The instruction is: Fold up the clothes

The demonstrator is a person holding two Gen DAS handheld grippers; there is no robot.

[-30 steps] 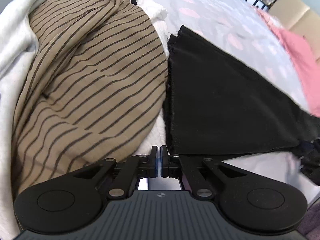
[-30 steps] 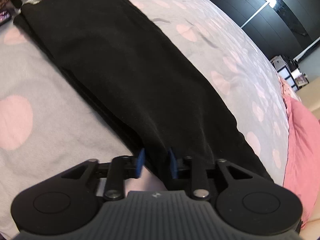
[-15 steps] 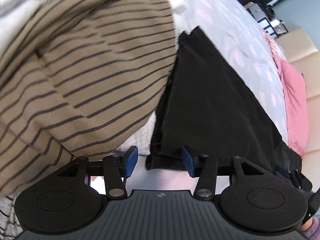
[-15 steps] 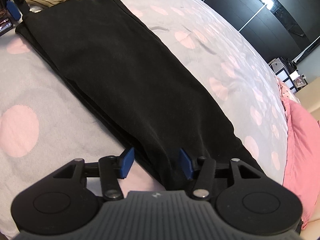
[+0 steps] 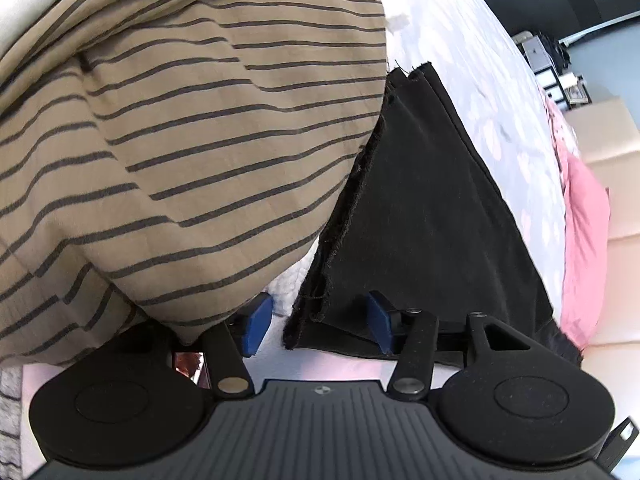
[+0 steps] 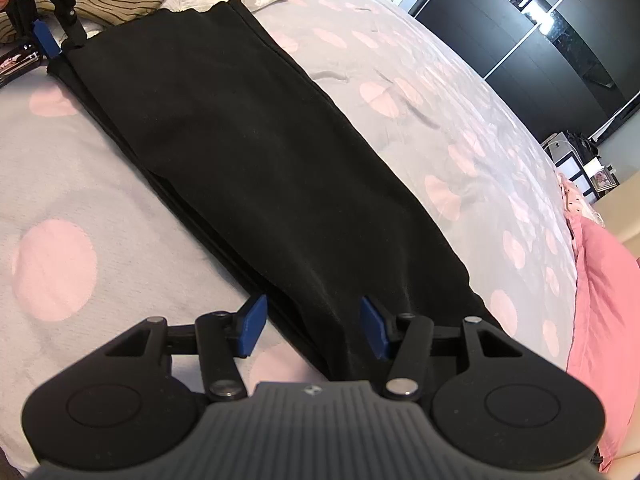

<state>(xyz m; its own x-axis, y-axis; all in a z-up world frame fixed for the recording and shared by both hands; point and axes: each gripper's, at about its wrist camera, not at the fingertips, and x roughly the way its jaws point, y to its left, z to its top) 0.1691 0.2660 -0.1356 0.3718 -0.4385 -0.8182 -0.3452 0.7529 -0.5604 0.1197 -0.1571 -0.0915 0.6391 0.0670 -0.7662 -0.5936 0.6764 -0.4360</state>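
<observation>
Your left gripper (image 5: 318,322) and right gripper (image 6: 314,330) both have jaws apart, 1 at each end of the folded black garment (image 6: 260,160). It lies flat on the dotted bedspread (image 6: 420,80), beside the striped shirt (image 5: 180,140).

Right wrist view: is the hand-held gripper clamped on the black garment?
No, the right hand-held gripper is open, its blue pads spread either side of the black garment.

Matt black cloth garment (image 6: 280,168) with frayed edge; crinkled striped tan fabric (image 5: 180,140); soft spotted bedspread (image 6: 52,216); grippers' ribbed matt plastic.
</observation>
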